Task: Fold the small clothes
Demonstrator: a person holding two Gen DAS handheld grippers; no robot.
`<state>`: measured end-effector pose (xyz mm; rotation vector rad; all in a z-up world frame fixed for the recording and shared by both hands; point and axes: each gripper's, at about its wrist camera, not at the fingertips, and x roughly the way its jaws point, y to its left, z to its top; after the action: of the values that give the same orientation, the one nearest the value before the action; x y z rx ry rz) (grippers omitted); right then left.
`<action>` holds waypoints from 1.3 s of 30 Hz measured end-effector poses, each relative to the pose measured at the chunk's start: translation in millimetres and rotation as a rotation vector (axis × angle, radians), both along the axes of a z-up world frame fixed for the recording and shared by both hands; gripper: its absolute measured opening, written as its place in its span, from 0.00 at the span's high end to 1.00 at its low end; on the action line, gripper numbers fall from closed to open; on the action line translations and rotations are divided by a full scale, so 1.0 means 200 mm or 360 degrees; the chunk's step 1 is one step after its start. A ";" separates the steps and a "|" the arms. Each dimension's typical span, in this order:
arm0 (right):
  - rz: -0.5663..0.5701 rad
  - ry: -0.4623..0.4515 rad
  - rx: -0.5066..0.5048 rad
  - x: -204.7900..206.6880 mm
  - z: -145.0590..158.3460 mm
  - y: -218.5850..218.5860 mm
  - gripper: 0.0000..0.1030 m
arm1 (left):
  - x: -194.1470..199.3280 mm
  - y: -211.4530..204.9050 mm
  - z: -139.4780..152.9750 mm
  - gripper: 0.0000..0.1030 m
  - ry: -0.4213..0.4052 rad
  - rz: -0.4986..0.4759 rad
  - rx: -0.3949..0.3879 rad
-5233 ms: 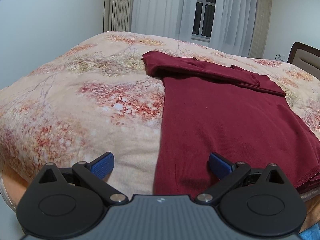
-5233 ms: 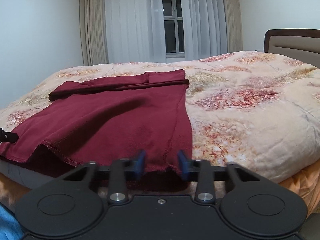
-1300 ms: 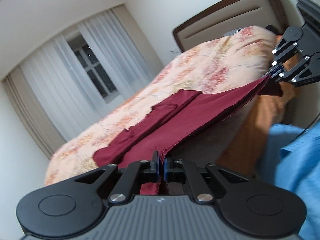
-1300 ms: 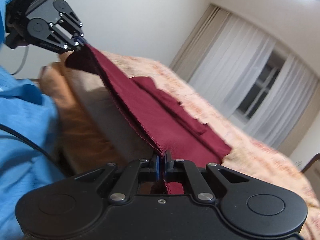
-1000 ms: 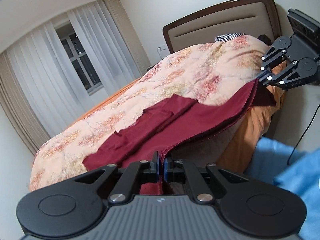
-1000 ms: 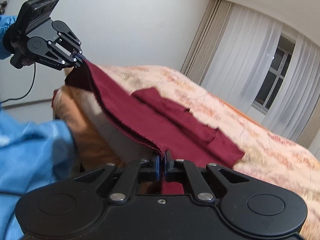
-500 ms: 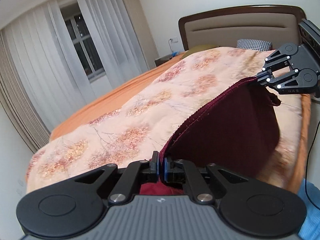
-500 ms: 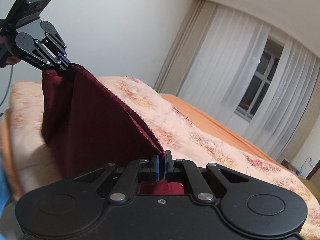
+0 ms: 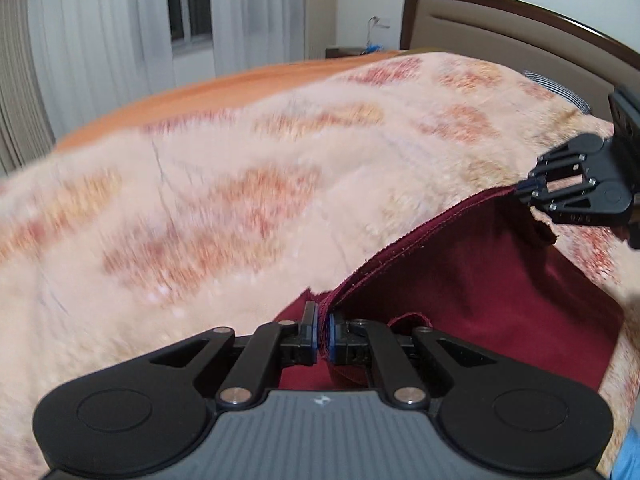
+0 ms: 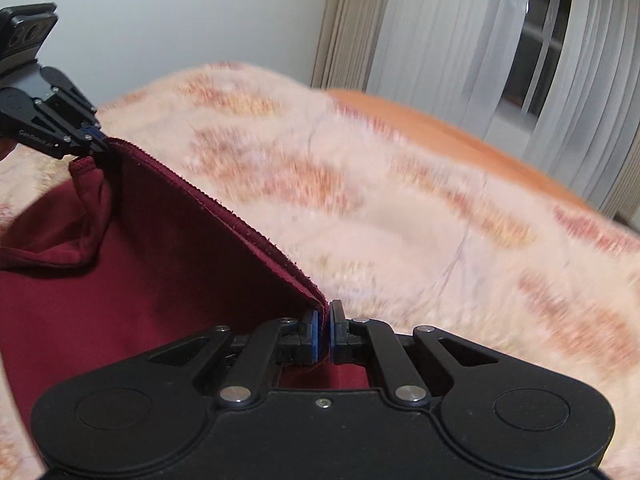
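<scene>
Both grippers are pinching the hem of the dark red knit garment (image 9: 472, 280). The left gripper (image 9: 320, 330), at the lower centre of its own view, has its blue pads pressed together on one corner of the hem. The right gripper (image 10: 323, 330), at the lower centre of its view, is clamped on the other corner. Each also shows in the other's view: the right gripper at the right edge (image 9: 528, 192), the left gripper at the upper left (image 10: 94, 138).

The hem runs as a raised, fairly taut line between the two corners, and the rest of the garment hangs below it onto the bed, filling the lower right of the left view and the lower left of the right view.

The step in hand looks like carrying the hem over to lay one half on the other. To do it well, the two corners should travel level and together, with the edge kept taut enough not to sag, and both grips should hold until the edge meets the cloth beneath squarely.

The surface is a bed under a fluffy peach blanket with blurred orange-red blotches (image 9: 200, 200), soft enough to drag at the cloth. An orange sheet (image 10: 440, 128) shows beyond it. White sheer curtains (image 10: 500, 40) cover a window, and a brown-framed padded headboard (image 9: 500, 36) stands at the upper right of the left view.
</scene>
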<state>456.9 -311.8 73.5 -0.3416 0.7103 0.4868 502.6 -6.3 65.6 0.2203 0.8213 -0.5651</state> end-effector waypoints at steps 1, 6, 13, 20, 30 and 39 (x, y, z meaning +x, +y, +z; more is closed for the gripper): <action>-0.0008 0.0035 0.0008 0.04 -0.05 0.01 0.95 | 0.03 0.02 -0.04 0.94 0.0030 0.0015 -0.0026; -0.0039 0.0137 0.0042 0.17 -0.24 0.01 0.94 | 0.09 0.14 -0.11 0.45 0.0165 0.0037 -0.0264; -0.0101 0.0206 0.0157 0.23 -0.31 -0.04 0.85 | 0.06 0.38 -0.02 0.04 0.0140 0.0201 -0.0603; -0.0298 0.0227 0.0553 0.24 -0.24 -0.20 0.09 | -0.16 0.36 0.05 0.03 0.0011 0.0192 -0.0587; -0.0295 0.0033 0.0580 -0.08 -0.18 -0.35 0.05 | -0.62 0.01 -0.06 0.04 -0.0147 -0.0060 -0.0275; -0.0183 -0.0119 0.0328 -0.26 -0.31 -0.25 0.20 | -0.68 -0.04 -0.16 0.82 -0.0165 0.0128 -0.0030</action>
<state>404.6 -361.3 12.1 -0.1243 0.5977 0.4313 366.0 -14.9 33.6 0.1965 0.7211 -0.4818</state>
